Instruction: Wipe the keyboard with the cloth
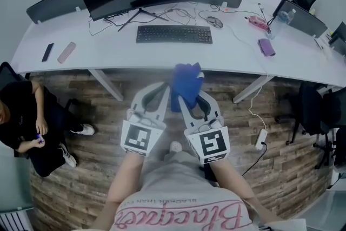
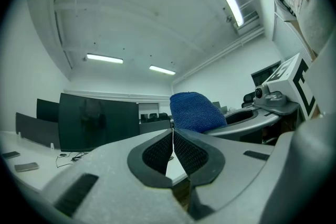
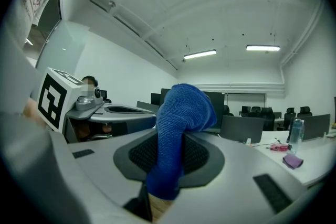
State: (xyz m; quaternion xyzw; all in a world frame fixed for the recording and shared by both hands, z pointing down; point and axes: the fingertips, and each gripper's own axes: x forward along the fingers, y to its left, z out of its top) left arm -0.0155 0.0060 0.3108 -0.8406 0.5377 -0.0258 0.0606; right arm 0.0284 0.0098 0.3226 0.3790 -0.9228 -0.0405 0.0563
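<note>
while the right gripper (image 1: 190, 99) pinches the blue cloth (image 1: 186, 83) in its fingers (image 3: 202, 157), off the counter (image 1: 108, 51) at 6 o'clock from the keyboard (image 1: 174, 34), the left gripper (image 1: 155, 97), at its 9 o'clock, has its fingers (image 2: 155, 152) pressed together, empty.

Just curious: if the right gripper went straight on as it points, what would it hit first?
Besides the cloth it holds, probably the desk's front edge, just before the keyboard; height is unclear, so it might pass above.

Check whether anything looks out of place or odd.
Nothing stands out. The keyboard lies straight on the desk, and the blue cloth is bunched but pinched in the right gripper; the left gripper is shut, empty.
</note>
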